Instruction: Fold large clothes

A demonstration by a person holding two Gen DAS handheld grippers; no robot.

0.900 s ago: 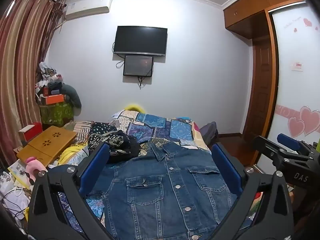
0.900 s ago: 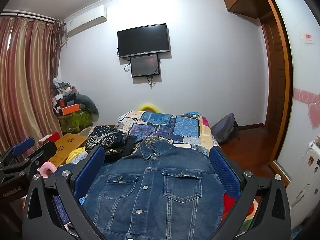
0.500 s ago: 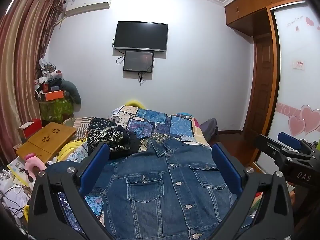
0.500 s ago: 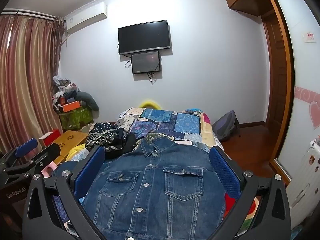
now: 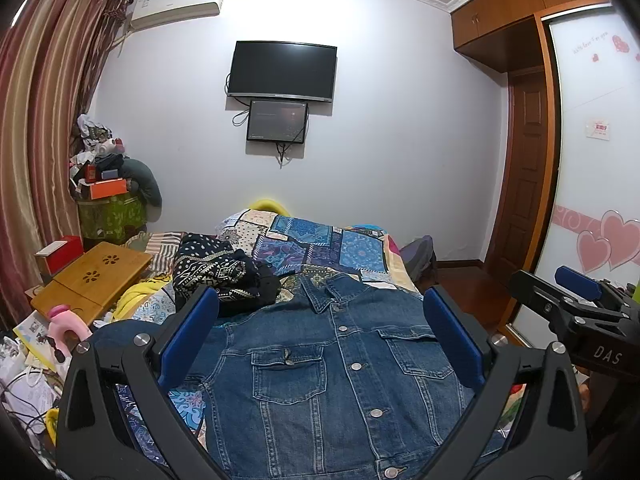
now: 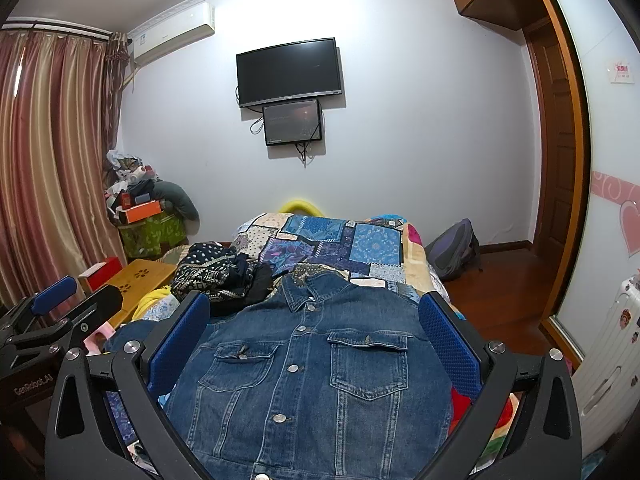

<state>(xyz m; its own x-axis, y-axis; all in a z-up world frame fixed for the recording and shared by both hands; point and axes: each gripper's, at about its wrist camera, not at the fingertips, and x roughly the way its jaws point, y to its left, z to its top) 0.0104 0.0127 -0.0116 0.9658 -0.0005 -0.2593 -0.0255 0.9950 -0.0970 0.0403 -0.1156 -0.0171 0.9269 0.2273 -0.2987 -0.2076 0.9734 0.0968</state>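
A blue denim jacket (image 5: 336, 376) (image 6: 312, 372) lies spread flat and buttoned, front up, on the near end of the bed, collar toward the far wall. My left gripper (image 5: 322, 304) hovers above the jacket's lower part, jaws wide open with nothing between them. My right gripper (image 6: 314, 308) hangs beside it in the same way, open and empty. In the left wrist view the right gripper (image 5: 576, 300) shows at the right edge. In the right wrist view the left gripper (image 6: 60, 312) shows at the left edge.
A patchwork quilt (image 5: 320, 240) covers the bed. A heap of dark patterned clothes (image 5: 224, 272) lies left of the jacket's collar. A wooden lap table (image 5: 92, 280) and clutter stand on the left. A backpack (image 6: 456, 248), wooden floor and wardrobe are on the right.
Both grippers have tilted down a little, so the jacket and bed sit slightly higher in each view. Their jaws stay wide open and the jacket has not moved.
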